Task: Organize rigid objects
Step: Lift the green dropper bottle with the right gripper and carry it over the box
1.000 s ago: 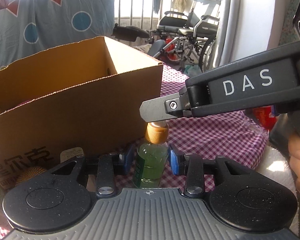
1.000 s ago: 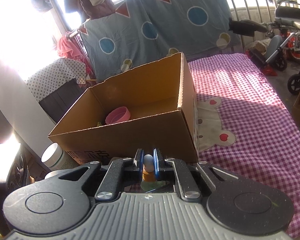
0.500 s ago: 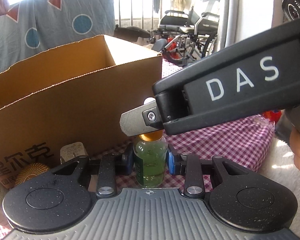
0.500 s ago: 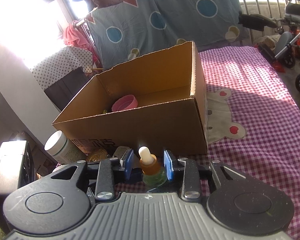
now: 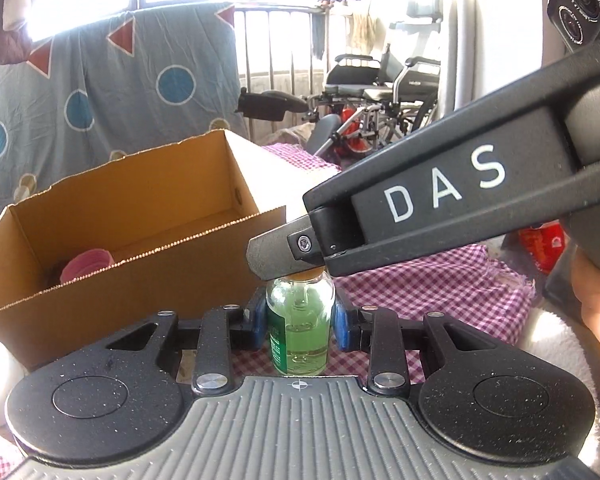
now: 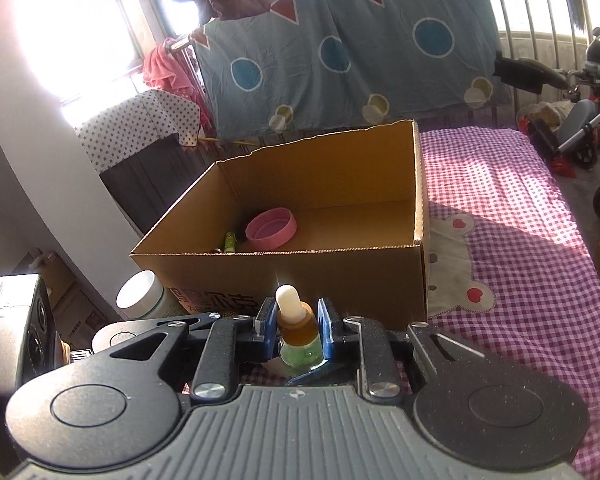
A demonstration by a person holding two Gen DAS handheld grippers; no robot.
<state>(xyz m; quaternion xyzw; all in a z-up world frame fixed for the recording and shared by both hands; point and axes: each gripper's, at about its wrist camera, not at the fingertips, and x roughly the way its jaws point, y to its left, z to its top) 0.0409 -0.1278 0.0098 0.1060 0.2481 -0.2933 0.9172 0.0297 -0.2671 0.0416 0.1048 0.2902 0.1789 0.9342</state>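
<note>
A small glass dropper bottle [image 5: 300,328] of green liquid has an orange collar [image 6: 296,326] and a white rubber bulb. My left gripper [image 5: 300,320] is shut on the bottle's body and holds it upright above the checked cloth. My right gripper [image 6: 294,330] comes in from the right over the bottle's top. Its jaws are closing, and the blue pads sit against the orange collar on both sides. In the left wrist view one right finger [image 5: 276,252] hides the collar. An open cardboard box [image 6: 340,276] stands just behind the bottle.
Inside the box lie a pink lid [image 6: 271,229] and a small green item [image 6: 230,241]. A white-lidded jar [image 6: 140,296] stands at the box's front left corner. The purple checked cloth [image 6: 520,240] spreads to the right. Wheelchairs stand beyond it.
Both grippers and the bottle have risen, so the box's inside shows more. My right gripper let go of the white bulb, opened, then closed lower around the orange collar.
</note>
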